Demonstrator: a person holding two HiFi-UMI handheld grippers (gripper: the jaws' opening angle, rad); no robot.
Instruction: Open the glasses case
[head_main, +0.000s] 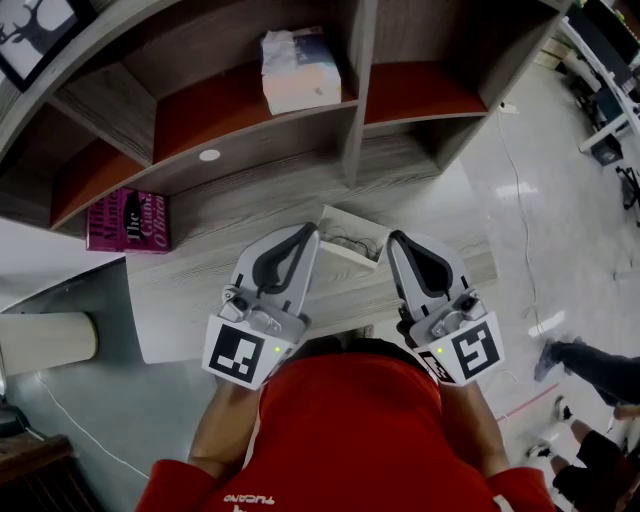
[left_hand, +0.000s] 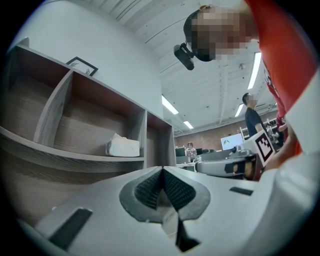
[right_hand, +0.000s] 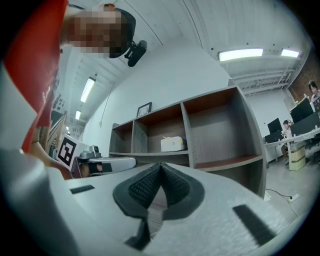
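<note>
Left tongs (head_main: 308, 231), right tongs (head_main: 394, 238) both clenched, empty, flanking white case (head_main: 348, 238). Pink book (head_main: 128, 220) cover reads "The".

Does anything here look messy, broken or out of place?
Nothing stands out. The white case rests on the desk between the left gripper and right gripper, the tissue pack sits on its shelf, and the pink book lies flat.

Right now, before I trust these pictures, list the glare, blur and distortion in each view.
Head view: wide-angle bend in the shelf unit, soft glare on the floor. Left gripper view: fisheye, dark corners, bright ceiling lights. Right gripper view: same fisheye, strip light blown out.
</note>
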